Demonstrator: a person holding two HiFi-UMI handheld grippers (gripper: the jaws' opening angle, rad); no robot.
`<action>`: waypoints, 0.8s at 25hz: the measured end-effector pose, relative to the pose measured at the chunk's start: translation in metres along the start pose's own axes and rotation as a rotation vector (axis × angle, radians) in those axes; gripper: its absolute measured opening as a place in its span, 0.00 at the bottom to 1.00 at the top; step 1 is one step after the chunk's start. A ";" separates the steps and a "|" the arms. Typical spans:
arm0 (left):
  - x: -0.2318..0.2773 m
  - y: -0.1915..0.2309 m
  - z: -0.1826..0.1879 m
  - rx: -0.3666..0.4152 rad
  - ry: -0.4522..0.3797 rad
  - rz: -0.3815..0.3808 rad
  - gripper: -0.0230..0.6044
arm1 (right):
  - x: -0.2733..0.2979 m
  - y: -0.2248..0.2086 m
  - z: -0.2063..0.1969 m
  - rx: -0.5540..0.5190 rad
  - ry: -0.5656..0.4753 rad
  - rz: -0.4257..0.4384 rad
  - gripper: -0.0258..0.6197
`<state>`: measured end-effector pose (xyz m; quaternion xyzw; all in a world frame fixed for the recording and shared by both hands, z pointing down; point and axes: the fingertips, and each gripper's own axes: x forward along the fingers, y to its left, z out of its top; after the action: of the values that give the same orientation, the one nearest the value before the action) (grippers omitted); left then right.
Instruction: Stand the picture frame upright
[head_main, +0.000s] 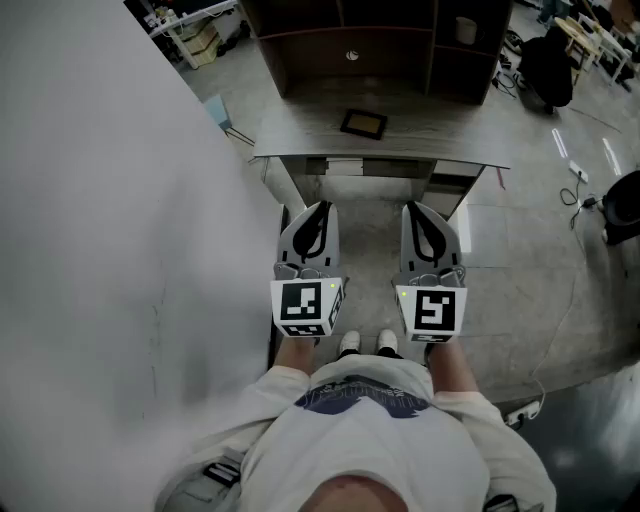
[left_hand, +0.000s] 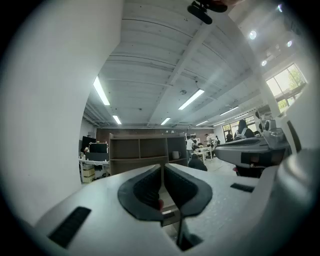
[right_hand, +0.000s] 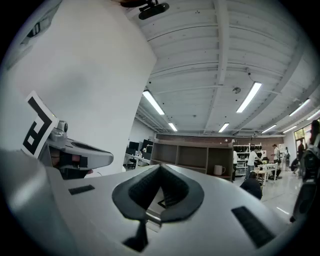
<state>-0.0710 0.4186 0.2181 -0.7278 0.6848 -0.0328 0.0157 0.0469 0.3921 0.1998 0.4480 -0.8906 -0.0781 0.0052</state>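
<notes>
Desk first: a grey wood-grain desk (head_main: 300, 138) stands ahead of you on a pale concrete floor (head_main: 530, 250), with a dark brown open shelf unit (head_main: 350, 45) along its far edge and a white mug (right_hand: 218, 170) in one cubby. On your left runs a plain white wall (head_main: 100, 250), strip lights (right_hand: 250, 97) line the ribbed ceiling, and people sit and stand at tables far back in the room. The small black-edged picture frame (head_main: 363, 124) lies flat near the middle of the desktop, well ahead of both claws and touched by neither. You hold the left gripper (head_main: 319, 207) and the right gripper (head_main: 416, 209) level and side by side, short of the desk's near edge. The left one is all but closed, with a thin slit between its tips and nothing in it. The right one is clenched tip to tip, empty.
</notes>
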 end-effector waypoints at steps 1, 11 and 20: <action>0.001 0.001 0.001 -0.001 -0.001 0.001 0.08 | 0.000 -0.001 -0.001 -0.007 0.003 -0.001 0.04; 0.008 0.006 -0.008 -0.004 0.011 0.004 0.08 | 0.007 -0.004 -0.006 -0.011 0.008 -0.008 0.04; 0.017 0.007 -0.015 -0.010 0.028 0.009 0.08 | 0.014 -0.006 -0.017 -0.009 0.032 0.001 0.04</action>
<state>-0.0782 0.4015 0.2329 -0.7243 0.6884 -0.0394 0.0026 0.0441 0.3752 0.2148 0.4489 -0.8902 -0.0748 0.0216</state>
